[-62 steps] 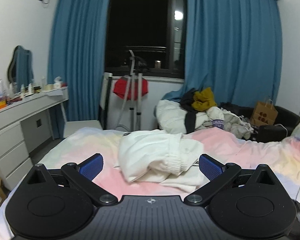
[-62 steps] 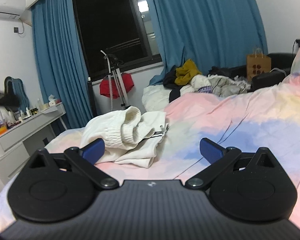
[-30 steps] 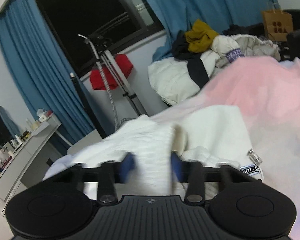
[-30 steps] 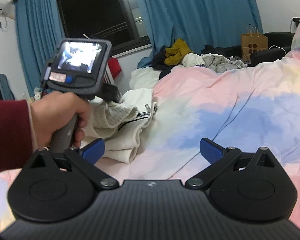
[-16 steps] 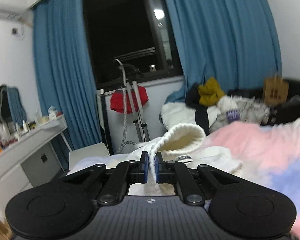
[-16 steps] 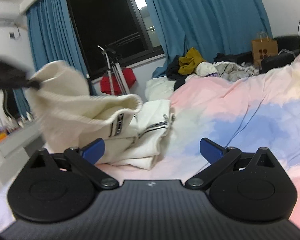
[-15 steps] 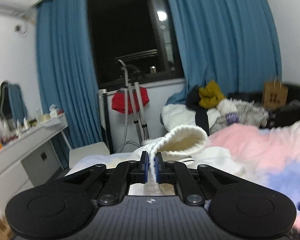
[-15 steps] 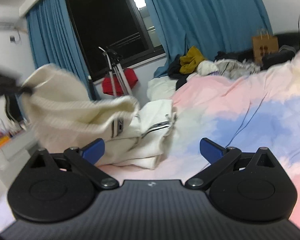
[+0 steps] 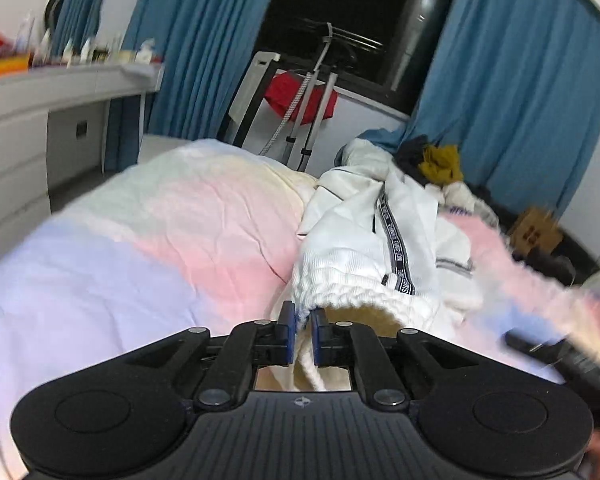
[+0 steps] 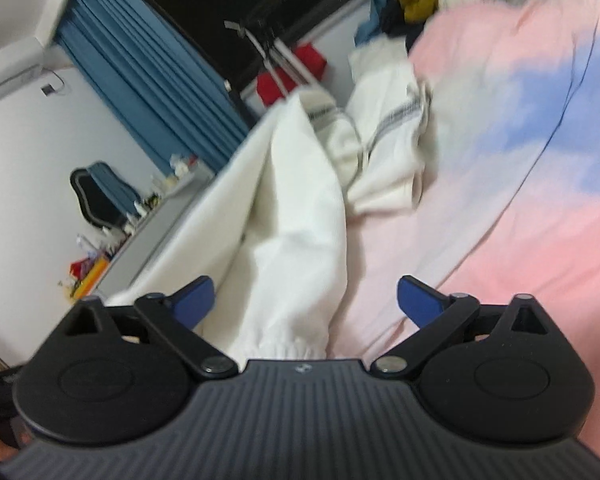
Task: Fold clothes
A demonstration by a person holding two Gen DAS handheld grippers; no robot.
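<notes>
White sweatpants (image 9: 374,248) lie stretched across your pastel bedspread (image 9: 148,232), reaching from the middle of the left wrist view toward 1 o'clock, a black lettered stripe running down the leg. At 9 to 10 o'clock in that view you have the white dresser (image 9: 28,120), its top crowded with small bottles too blurred to tell apart. At 12 o'clock a garment steamer stand (image 9: 312,92) rises before the dark window, blue curtains (image 9: 512,92) on either side. At 2 o'clock a clothes pile (image 9: 436,160) sits past the bed. Your left gripper (image 9: 300,334) has its blue pads nearly together, pinching the ribbed elastic waistband (image 9: 352,294), with a white drawstring hanging between them.

In the right wrist view, the sweatpants' cloth (image 10: 284,216) slopes from 11 o'clock down to the middle, its gathered hem (image 10: 288,350) lying between the fingers of your right gripper (image 10: 306,300). Those jaws are spread wide, have just narrowed a little, and neither pad presses the fabric. The bedspread fills 1 to 4 o'clock.
</notes>
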